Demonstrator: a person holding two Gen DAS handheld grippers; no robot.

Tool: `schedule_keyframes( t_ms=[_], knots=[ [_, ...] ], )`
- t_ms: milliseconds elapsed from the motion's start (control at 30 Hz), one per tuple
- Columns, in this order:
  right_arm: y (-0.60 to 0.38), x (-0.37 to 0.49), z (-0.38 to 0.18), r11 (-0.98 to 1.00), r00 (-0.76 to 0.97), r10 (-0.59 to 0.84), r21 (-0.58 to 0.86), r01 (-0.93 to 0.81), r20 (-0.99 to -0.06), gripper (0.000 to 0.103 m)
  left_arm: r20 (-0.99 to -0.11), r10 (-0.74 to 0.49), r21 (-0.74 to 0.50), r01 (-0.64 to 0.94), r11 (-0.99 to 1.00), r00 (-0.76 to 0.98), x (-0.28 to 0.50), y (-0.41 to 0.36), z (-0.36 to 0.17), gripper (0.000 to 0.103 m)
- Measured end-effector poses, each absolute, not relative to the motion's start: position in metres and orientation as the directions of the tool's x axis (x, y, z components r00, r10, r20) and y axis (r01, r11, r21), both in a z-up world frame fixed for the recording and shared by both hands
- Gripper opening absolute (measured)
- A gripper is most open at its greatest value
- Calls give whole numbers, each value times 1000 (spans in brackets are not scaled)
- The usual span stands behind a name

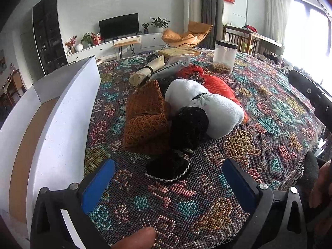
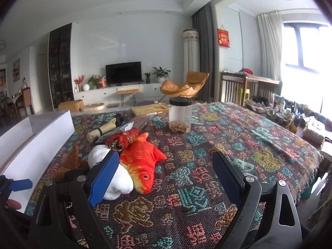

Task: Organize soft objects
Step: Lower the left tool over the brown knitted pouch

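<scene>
A pile of soft things lies mid-table: a brown knitted piece, a white plush, a black lace-edged cloth, a red-orange plush fish and a red pouch. My left gripper is open just in front of the black cloth, with nothing between its blue pads. In the right wrist view the fish and white plush lie beside the left blue finger of my open right gripper, which holds nothing. A white box stands open at the left.
A patterned woven cloth covers the table. Farther back stand a clear jar with a black lid, a rolled beige item, a grey packet and a flat cardboard box. Clutter lines the right edge.
</scene>
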State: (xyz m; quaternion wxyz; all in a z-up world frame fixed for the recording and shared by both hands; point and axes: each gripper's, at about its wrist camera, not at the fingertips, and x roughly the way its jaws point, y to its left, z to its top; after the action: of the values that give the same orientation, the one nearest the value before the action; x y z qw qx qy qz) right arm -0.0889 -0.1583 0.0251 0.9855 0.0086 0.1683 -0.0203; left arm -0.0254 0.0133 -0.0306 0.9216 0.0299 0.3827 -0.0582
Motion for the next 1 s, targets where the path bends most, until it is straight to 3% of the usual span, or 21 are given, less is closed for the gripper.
schedule_keyframes(
  t_ms=[133,433,867,1000],
  knots=[
    [-161,-98,30,999,959,-17,35,28,-281,93,-704,-71,13,113,994,706,-24,16,-29,103],
    [-156,-92,27,999,950,-29,18,37,-310,93,-716,-56,39,119,992,696,-28,13,-38,103],
    [-152,-88,23,999,942,-40,-12,38,-333,93,-843,-52,-16,72,997,535,5,12,-92,103],
    [-152,-88,22,999,940,-32,-5,33,-339,93,-840,-43,-8,67,998,541,16,13,-91,103]
  ],
)
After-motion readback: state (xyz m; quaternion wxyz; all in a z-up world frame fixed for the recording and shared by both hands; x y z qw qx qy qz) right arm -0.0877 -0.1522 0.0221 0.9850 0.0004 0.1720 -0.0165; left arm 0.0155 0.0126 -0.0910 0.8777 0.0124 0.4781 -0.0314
